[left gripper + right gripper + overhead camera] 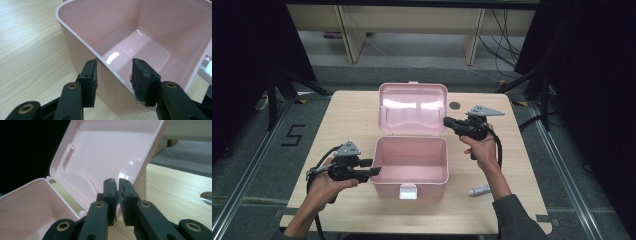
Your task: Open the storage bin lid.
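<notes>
Left gripper (113,82) half-open astride pink box (410,167) wall — box empty; right gripper (118,195) closed, holding nothing.

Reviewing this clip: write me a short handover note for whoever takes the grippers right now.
Left gripper: jaws straddle the left wall of the pink box, one pad outside, one inside, not pressing; open.
Right gripper: jaws shut with nothing between them, tips at the right edge of the raised lid.
Things: the box sits mid-table, lid up, inside bare. A small white tube lies right of the box, untouched.
Done: box is open.
Left: likely either loading the tube or pushing the lid down and latching the white clasp; I cannot tell which.
</notes>
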Available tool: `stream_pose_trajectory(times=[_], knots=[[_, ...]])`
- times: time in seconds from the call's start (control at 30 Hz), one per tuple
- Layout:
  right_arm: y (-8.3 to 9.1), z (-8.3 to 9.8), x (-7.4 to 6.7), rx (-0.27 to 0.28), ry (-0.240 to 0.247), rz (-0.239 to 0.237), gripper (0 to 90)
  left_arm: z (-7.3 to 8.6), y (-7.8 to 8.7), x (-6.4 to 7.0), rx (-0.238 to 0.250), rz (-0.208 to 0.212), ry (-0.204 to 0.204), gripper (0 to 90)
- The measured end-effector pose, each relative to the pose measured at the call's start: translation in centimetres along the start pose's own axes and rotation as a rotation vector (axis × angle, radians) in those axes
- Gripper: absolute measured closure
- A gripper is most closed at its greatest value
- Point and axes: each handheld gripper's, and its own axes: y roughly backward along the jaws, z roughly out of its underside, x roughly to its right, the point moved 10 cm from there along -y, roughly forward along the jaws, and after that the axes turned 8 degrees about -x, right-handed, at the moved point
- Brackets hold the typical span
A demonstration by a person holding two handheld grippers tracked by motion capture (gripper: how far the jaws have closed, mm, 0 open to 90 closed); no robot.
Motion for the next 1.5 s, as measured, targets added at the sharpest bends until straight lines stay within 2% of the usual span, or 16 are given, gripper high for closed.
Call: stream_pose_trajectory(times=[0.2,0.23,0.27,0.37,0.4,0.43,0.5,0.53,0.67,1.0,1.1,1.17,1.27,1.43,1.47,1.5], knots=[[0.3,-0.1,-1.0,0.029,0.019,-0.015,84.1,0.2,0.1,0.0,-0.022,0.018,-0.001,55.4],[0.5,-0.1,-1.4,0.031,0.003,-0.019,83.8,0.0,-0.1,0.2,0.007,0.023,0.031,54.8],[0.8,-0.2,-1.4,0.046,0.028,-0.018,83.5,0.1,0.0,0.2,0.001,0.027,0.030,54.1],[2.0,-0.2,-2.7,0.072,0.003,-0.046,82.1,0.2,0.1,0.3,0.005,0.056,0.046,54.2],[2.3,-0.2,-2.6,0.063,0.042,-0.025,81.3,0.3,0.1,0.1,-0.007,0.050,0.029,54.2],[2.8,0.1,-3.0,0.032,0.024,-0.026,80.2,0.3,0.1,0.2,-0.001,0.056,0.036,54.1],[3.8,0.0,-3.4,0.040,0.064,-0.015,77.2,0.4,0.2,0.1,-0.010,0.052,0.030,54.2],[4.3,0.3,-3.7,0.024,0.042,-0.012,76.6,0.2,0.1,0.3,0.006,0.057,0.050,54.3],[6.1,0.9,-3.0,-0.001,0.098,0.046,72.2,0.2,0.2,0.3,0.005,0.063,0.049,54.3],[8.5,3.9,-1.5,-0.096,0.097,0.115,62.5,0.2,0.2,0.3,0.003,0.060,0.045,54.1],[8.8,4.6,-0.7,-0.118,0.114,0.175,57.9,0.2,0.2,0.3,0.001,0.058,0.044,54.2],[8.8,5.0,-0.8,-0.128,0.095,0.174,53.7,0.2,0.1,0.3,0.007,0.058,0.046,54.1],[9.2,5.9,-0.5,-0.192,0.137,0.203,46.8,0.2,0.1,0.3,0.007,0.056,0.045,54.1],[9.6,7.4,-0.4,-0.239,0.139,0.215,42.3,0.1,0.1,0.3,0.004,0.048,0.042,54.3],[9.7,7.8,-0.3,-0.249,0.137,0.218,41.9,0.3,0.2,0.2,-0.018,0.041,0.015,54.4],[9.8,8.1,0.0,-0.262,0.152,0.220,41.7,0.2,0.2,0.4,-0.007,0.045,0.031,54.5]])
